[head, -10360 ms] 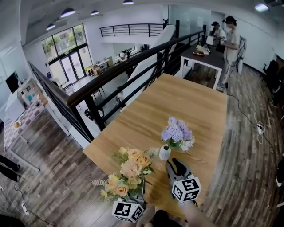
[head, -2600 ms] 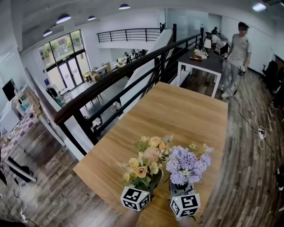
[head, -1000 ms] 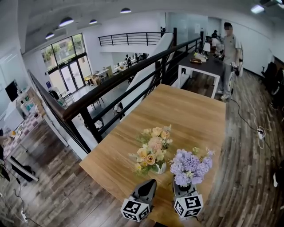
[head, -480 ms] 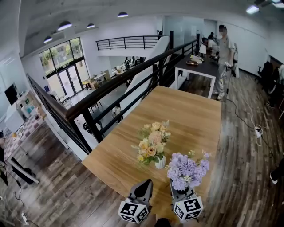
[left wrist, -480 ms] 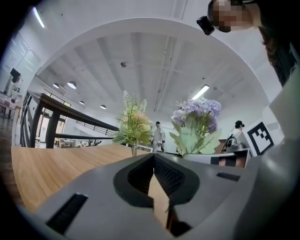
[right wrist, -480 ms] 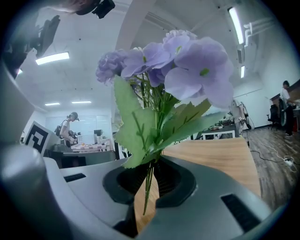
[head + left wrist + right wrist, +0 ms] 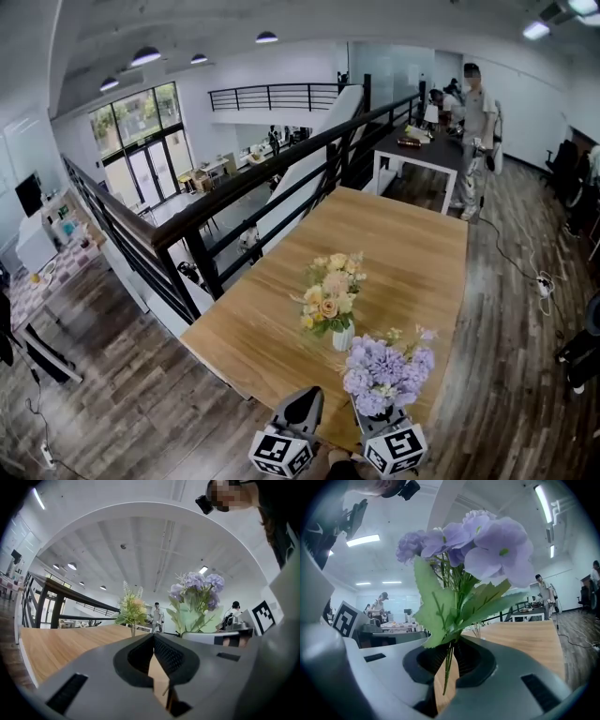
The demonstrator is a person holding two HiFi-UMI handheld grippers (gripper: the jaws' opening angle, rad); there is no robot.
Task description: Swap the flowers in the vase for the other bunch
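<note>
**Both claws held level at the near edge of the surface; flowers already exchanged.**

The left claw [image 7: 307, 399] points level, clenched shut on nothing. The right claw [image 7: 452, 649] beside it points level too, its ribbed black pads [image 7: 466, 658] grasping the thin-stemmed purple bunch [image 7: 380, 367], which stands upright. Ten seconds ago that bunch stood in the vase and the left claw carried the yellow bunch [image 7: 330, 292]. A second ago both claws were nearer the vase. The small, rounded white vase [image 7: 343, 337] now stands ahead of the claws, apart from both, holding the yellow bunch. The surface [image 7: 412, 248] is pale, grained wood.
</note>
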